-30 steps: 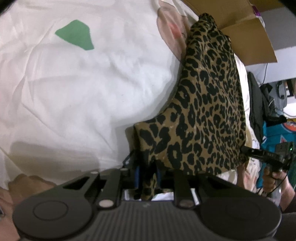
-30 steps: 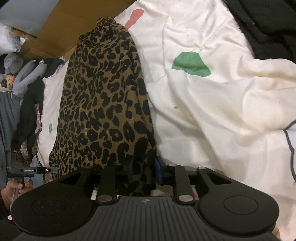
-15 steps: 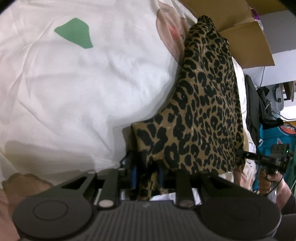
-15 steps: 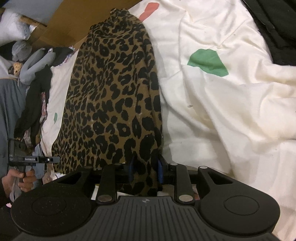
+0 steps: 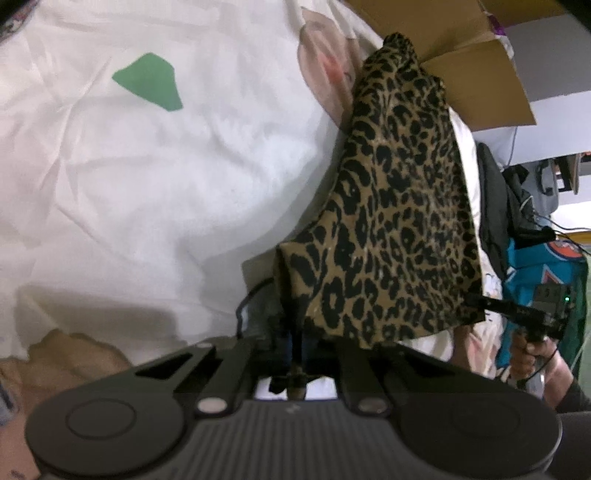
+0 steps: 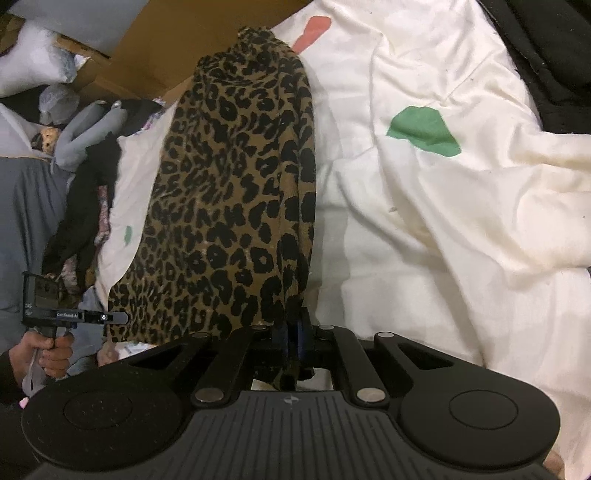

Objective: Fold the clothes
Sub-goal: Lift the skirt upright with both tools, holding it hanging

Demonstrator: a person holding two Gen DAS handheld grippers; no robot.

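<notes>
A leopard-print garment (image 5: 399, 206) hangs stretched between both grippers above a white bedsheet (image 5: 166, 177). My left gripper (image 5: 295, 332) is shut on one near corner of the cloth, which bunches between its blue pads. In the right wrist view the same leopard-print garment (image 6: 236, 192) runs away from me toward its far end, and my right gripper (image 6: 293, 332) is shut on its other near corner. Each view shows the opposite gripper at the cloth's far bottom edge: the right gripper (image 5: 524, 314) and the left gripper (image 6: 77, 315), each held by a hand.
The bedsheet (image 6: 443, 221) carries green (image 6: 423, 127) and pink (image 6: 312, 31) patches. A cardboard box (image 5: 476, 77) stands beyond the bed's end. Black clothing (image 6: 546, 55) lies at the top right, and grey and dark clothes (image 6: 85, 147) pile beside the bed.
Both grippers have lifted and pulled the garment a little tauter; its lower edge hangs straighter. The pads on each side have closed tighter on the cloth.
</notes>
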